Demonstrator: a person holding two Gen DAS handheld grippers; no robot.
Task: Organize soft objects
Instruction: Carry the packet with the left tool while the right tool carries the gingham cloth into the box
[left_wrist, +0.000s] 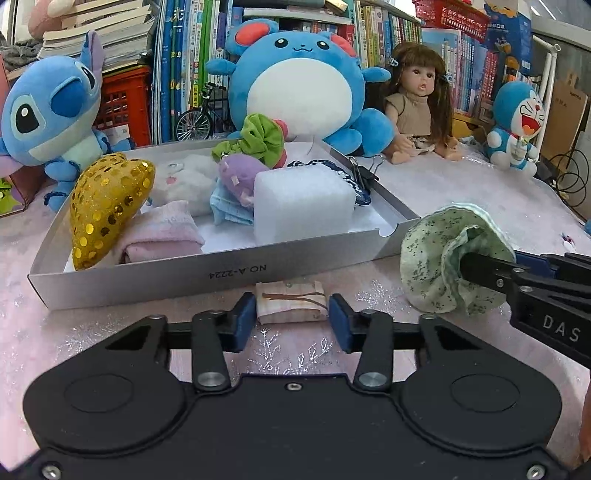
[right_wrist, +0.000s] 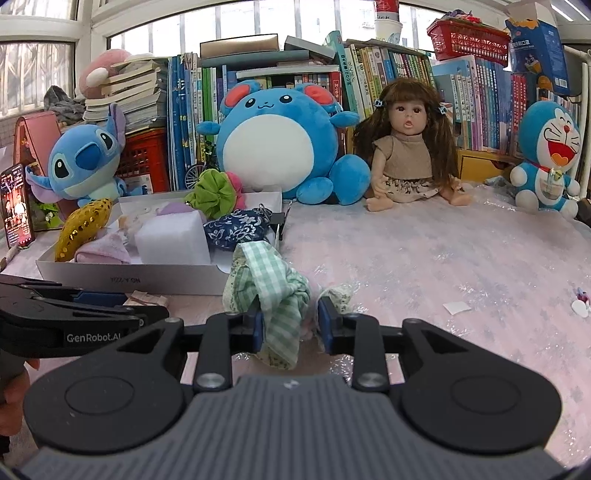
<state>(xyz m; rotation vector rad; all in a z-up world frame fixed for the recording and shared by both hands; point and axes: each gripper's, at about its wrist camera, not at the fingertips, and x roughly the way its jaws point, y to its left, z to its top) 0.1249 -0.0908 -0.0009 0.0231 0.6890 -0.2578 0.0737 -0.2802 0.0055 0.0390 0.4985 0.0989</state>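
Left wrist view has the left tool (left_wrist: 291, 323) low in the centre of the frame, its blue pads set wide on either side of a small folded cloth (left_wrist: 291, 302) printed with a brown branch; whether the pads touch the cloth I cannot tell. That cloth lies on the pink surface (left_wrist: 480, 192) just in front of the near wall of a shallow white box (left_wrist: 184, 275). Inside the box, from left to right, sit a gold sequined heart cushion (left_wrist: 107, 206), a folded pink towel (left_wrist: 162, 232), a white foam block (left_wrist: 301, 208), and behind them a purple plush (left_wrist: 236, 177) and a green scrunchie (left_wrist: 260, 138).

At the right edge of the same frame the right tool (left_wrist: 469, 267) reaches in with a green floral fabric piece (left_wrist: 439, 258) bunched around its tip, beside the box's near right corner.

Right wrist view shows that tool (right_wrist: 290, 319) in the lower centre, partly closed with the green checked and floral fabric (right_wrist: 273, 288) caught between its pads and draping over the left one. Beyond, at the top of the frame, a Stitch plush (right_wrist: 86, 162), a round blue plush (right_wrist: 277, 140), a doll (right_wrist: 406, 155) and a Doraemon plush (right_wrist: 546, 155) line the bookshelf (right_wrist: 388, 70).
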